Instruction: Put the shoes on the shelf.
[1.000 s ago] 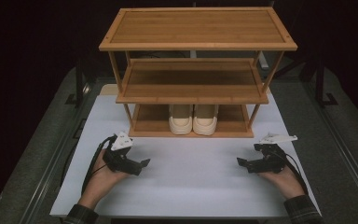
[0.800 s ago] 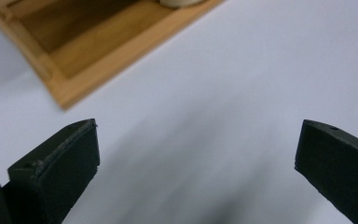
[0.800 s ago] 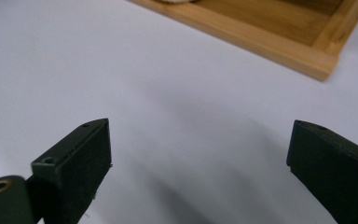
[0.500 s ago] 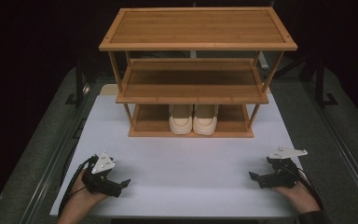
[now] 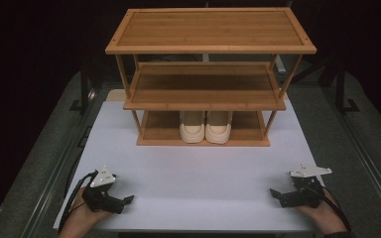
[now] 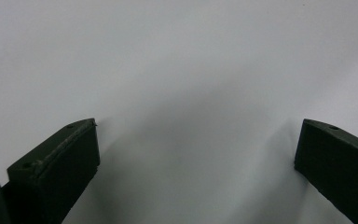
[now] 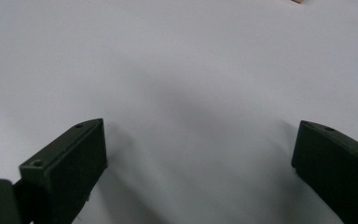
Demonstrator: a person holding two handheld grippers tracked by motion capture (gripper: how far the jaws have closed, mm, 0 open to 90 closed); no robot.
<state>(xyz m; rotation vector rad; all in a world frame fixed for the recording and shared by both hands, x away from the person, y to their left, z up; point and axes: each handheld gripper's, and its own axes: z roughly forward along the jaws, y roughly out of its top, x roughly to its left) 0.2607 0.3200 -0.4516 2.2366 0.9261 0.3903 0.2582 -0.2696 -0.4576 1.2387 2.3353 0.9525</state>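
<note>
Left gripper (image 5: pixel 124 201): we see jaws wide apart, empty.
Right gripper (image 5: pixel 276 193): same — spread, likely resting on white board (image 5: pixel 198 173).
Shoes (image 5: pixel 206 130): bottom shelf of rack (image 5: pixel 208 29) — well apart from both.

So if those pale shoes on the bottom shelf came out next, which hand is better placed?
Neither, really. The left gripper and right gripper both sit open at the near edge, about equally far from the shoes. Either could go, perhaps one shoe each.
</note>
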